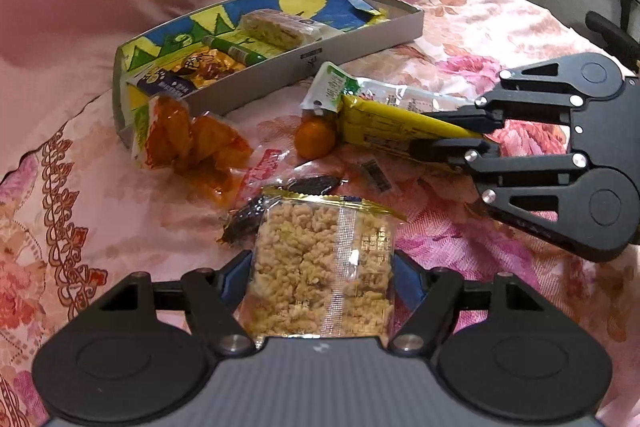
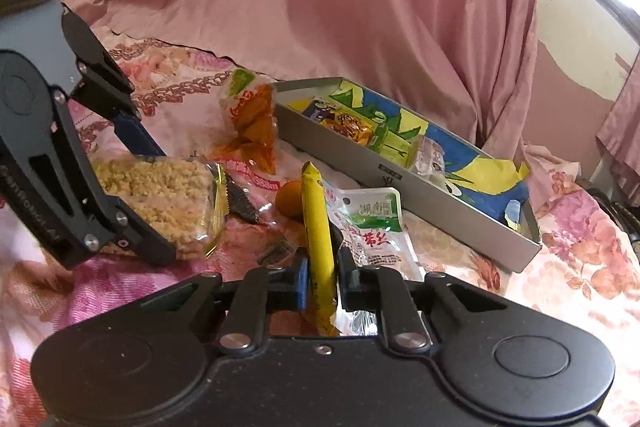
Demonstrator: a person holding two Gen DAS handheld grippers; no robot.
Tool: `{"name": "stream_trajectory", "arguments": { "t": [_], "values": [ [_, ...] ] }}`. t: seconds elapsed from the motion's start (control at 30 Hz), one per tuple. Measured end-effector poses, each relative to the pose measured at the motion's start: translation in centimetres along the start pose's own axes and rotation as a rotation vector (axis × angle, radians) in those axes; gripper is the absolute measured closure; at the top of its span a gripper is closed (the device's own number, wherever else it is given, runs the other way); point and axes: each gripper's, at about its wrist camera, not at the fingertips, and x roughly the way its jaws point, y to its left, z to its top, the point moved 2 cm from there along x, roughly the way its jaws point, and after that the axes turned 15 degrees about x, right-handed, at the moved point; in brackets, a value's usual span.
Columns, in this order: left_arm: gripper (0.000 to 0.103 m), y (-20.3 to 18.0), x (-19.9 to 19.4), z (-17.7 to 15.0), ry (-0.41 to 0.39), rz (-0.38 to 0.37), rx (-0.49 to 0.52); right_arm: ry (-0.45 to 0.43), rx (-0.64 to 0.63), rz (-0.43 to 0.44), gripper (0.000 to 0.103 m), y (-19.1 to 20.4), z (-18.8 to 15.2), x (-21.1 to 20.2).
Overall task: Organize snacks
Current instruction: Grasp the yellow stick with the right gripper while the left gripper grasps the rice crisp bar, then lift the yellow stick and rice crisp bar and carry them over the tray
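Yellow foil marks the long snack bar (image 2: 318, 223) pinched between the nearly shut jaws of the right gripper (image 2: 322, 277), taken near its rear end, with the rest reaching forward above the floral bedspread (image 2: 580, 291). It looks light and fairly stiff, though the slick wrapper could slide; a hold nearer mid-length would probably steady it. The left gripper (image 1: 320, 267) clamps a clear packet of puffed rice cake (image 1: 320, 267) across its width, jaws spread wide to fit. That cake is likely brittle, so a gentle squeeze on the side edges suits it.

Just beside the bar lie a green-and-white pouch (image 2: 368, 223) and a small orange fruit (image 2: 291, 199), with an orange snack bag (image 2: 252, 123) and a dark wrapped piece (image 2: 240, 203) nearby.

Beyond them stands the shallow grey box (image 1: 320, 57), already holding several packets, its low near wall facing the clutter. Bare room shows at the box's far end. Each load must clear that wall, and the two grippers sit close enough that their paths could cross. Soft bedding may let the box tilt under pressure.
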Motion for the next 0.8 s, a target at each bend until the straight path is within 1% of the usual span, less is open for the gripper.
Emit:
{"name": "stream_trajectory", "arguments": {
  "t": [0.13,0.2,0.27,0.3,0.43,0.47,0.53,0.57,0.8],
  "values": [
    [0.027,-0.1,-0.2,-0.1,0.003,0.004,-0.005,-0.003,-0.020,0.005,0.087,0.4,0.0,-0.3],
    [0.027,-0.1,-0.2,-0.1,0.005,0.005,-0.007,-0.001,-0.037,0.002,0.085,0.6,-0.1,-0.1],
    [0.026,0.0,-0.2,-0.1,0.006,0.005,-0.013,-0.005,-0.064,-0.006,0.083,0.9,-0.3,0.0],
    [0.026,0.0,-0.2,-0.1,0.007,0.004,-0.015,-0.010,-0.080,-0.011,0.080,1.1,-0.3,0.0],
    [0.026,0.2,-0.2,0.0,0.004,0.008,-0.025,-0.039,-0.153,-0.037,0.079,1.9,-0.4,0.4],
    [0.026,0.3,-0.1,0.0,0.004,0.009,-0.031,-0.047,-0.167,-0.039,0.080,2.0,-0.4,0.5],
    [0.027,0.4,-0.2,-0.1,0.003,0.010,-0.042,-0.054,-0.177,-0.030,0.086,2.2,-0.4,0.5],
    [0.027,0.5,-0.2,-0.1,0.002,0.010,-0.045,-0.056,-0.174,-0.026,0.092,2.3,-0.3,0.4],
    [0.027,1.0,-0.7,-0.1,-0.022,0.023,-0.072,-0.054,-0.132,0.000,0.092,2.1,0.0,0.0]
  ]
}}
